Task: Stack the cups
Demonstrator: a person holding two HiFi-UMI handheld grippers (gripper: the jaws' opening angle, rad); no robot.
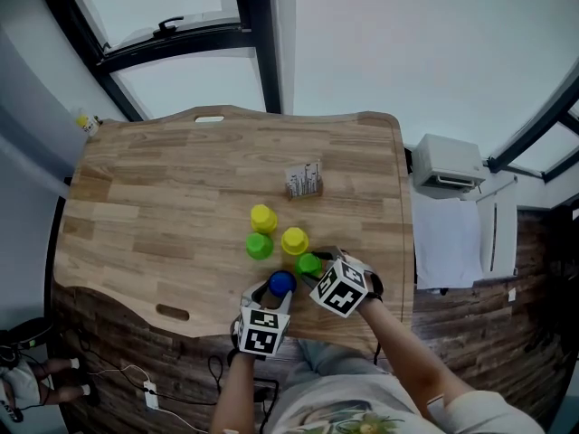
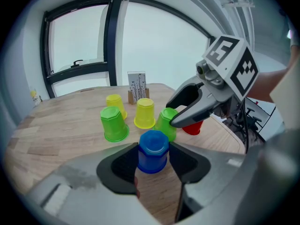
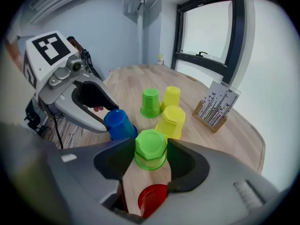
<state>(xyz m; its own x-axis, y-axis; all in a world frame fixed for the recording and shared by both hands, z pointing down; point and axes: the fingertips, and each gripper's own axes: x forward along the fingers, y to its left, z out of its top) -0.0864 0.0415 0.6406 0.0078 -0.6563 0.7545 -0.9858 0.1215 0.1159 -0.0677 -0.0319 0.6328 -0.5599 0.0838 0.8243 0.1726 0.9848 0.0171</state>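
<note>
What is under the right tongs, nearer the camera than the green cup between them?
A red plastic cup on the wooden table, just this side of the upside-down green plastic cup between the right tongs. Its sides and base are covered by the tongs' body.

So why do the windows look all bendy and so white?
Left gripper view: the wide lens bends the window frame and blackens the corners; the panes glare plain white, while the blue cup is sharp. Right gripper view: same bending, nearest green cup sharp. Head view: everything bows at the edges; the table is evenly lit, without hard shadows.
</note>
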